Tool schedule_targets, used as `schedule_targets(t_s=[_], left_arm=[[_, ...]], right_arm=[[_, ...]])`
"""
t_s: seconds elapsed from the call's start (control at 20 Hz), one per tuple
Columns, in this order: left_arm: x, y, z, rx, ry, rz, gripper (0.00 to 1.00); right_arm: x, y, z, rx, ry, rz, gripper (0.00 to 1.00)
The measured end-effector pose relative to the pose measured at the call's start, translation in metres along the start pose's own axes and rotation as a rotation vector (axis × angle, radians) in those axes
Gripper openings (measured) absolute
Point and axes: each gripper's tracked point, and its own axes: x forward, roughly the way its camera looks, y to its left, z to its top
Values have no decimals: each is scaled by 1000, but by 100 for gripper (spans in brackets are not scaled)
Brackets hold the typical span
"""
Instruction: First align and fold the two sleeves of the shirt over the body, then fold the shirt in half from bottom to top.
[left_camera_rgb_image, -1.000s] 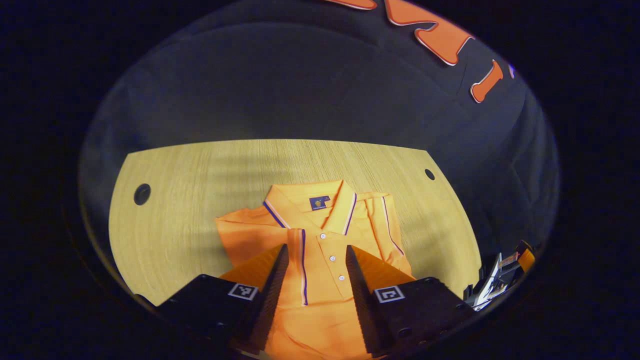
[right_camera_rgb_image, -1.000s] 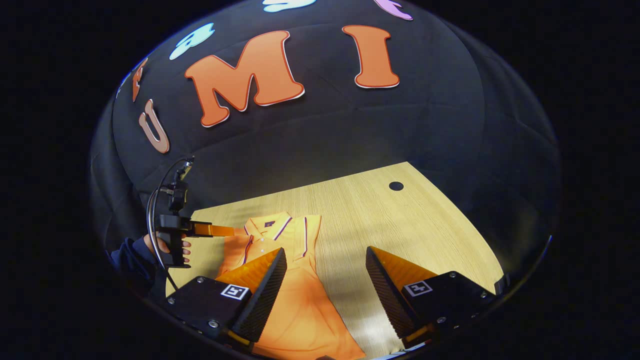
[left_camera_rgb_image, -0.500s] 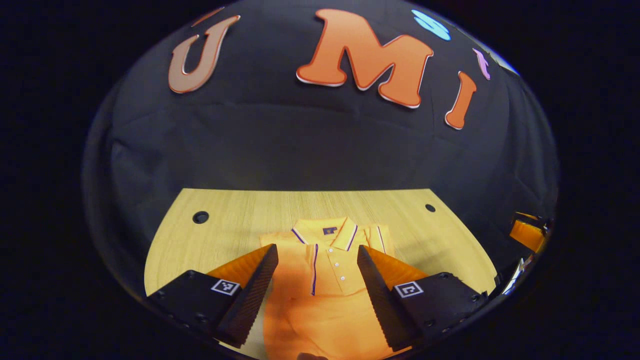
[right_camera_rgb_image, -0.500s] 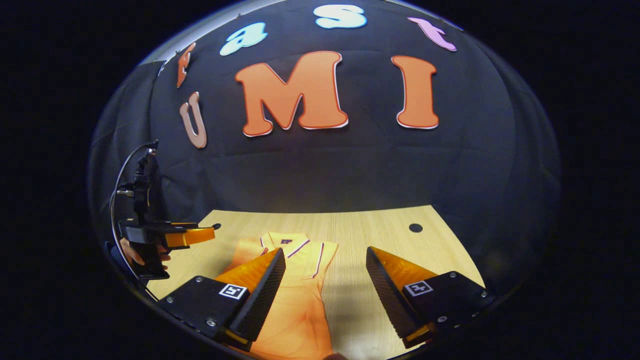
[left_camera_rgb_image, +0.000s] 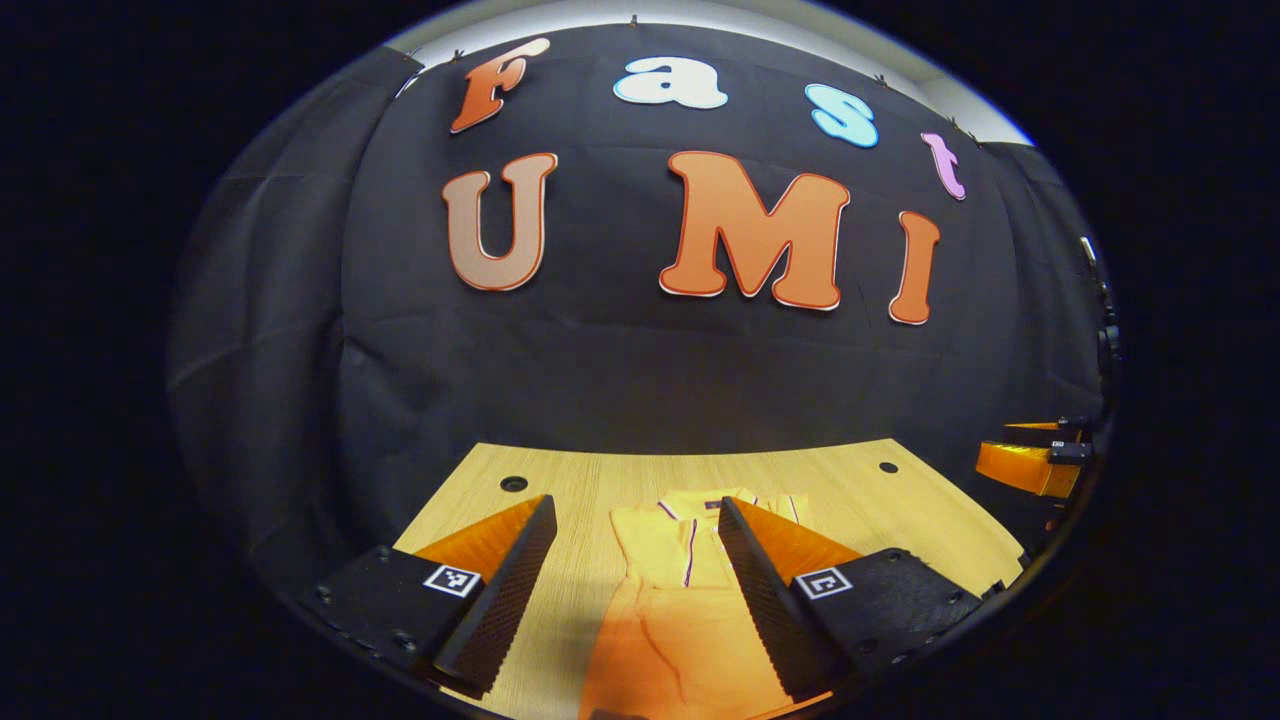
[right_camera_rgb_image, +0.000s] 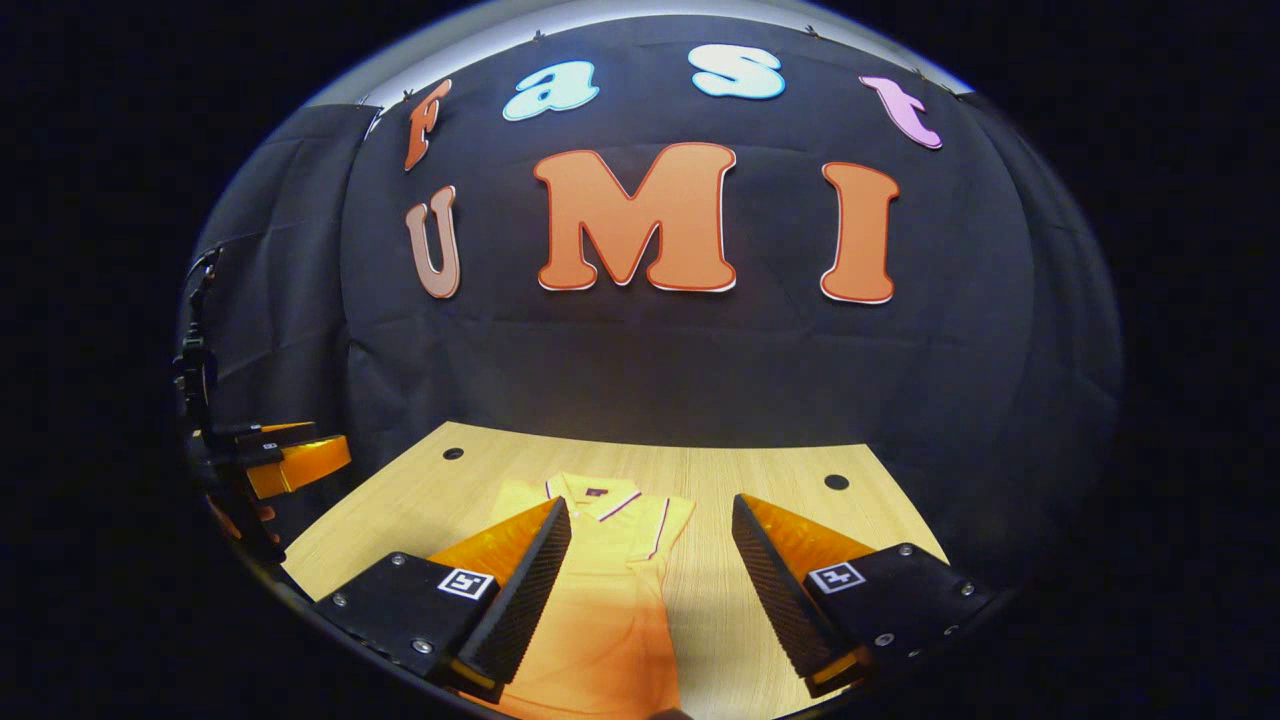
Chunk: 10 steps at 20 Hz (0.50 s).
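Orange shirt (left_camera_rgb_image: 665, 610), sleeves folded in, lower centre on bench (left_camera_rgb_image: 590, 480); left claw (left_camera_rgb_image: 637, 590) and right claw (right_camera_rgb_image: 650, 590) spread, empty; risk: uneven hem grasps skewing the fold.

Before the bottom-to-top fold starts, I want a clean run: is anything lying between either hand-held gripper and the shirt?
Nothing visible does. The shirt lies flat on the wooden table, sleeves already folded in. The left hand-held gripper and right hand-held gripper are both open and apart from the shirt, with bare tabletop and cloth ahead of them.
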Motion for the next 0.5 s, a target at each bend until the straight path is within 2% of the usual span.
schedule_targets(t_s=[0.15, 0.3, 0.5], left_arm=[[-31, 19, -41, -4, 75, -3, 98], [-62, 30, -95, -40, 212, -25, 98], [-83, 30, -149, -32, 341, -46, 98]], right_arm=[[-25, 11, -31, 26, 60, -24, 99], [-57, 12, -77, 22, 159, -64, 98], [-90, 6, -138, 42, 269, -106, 98]])
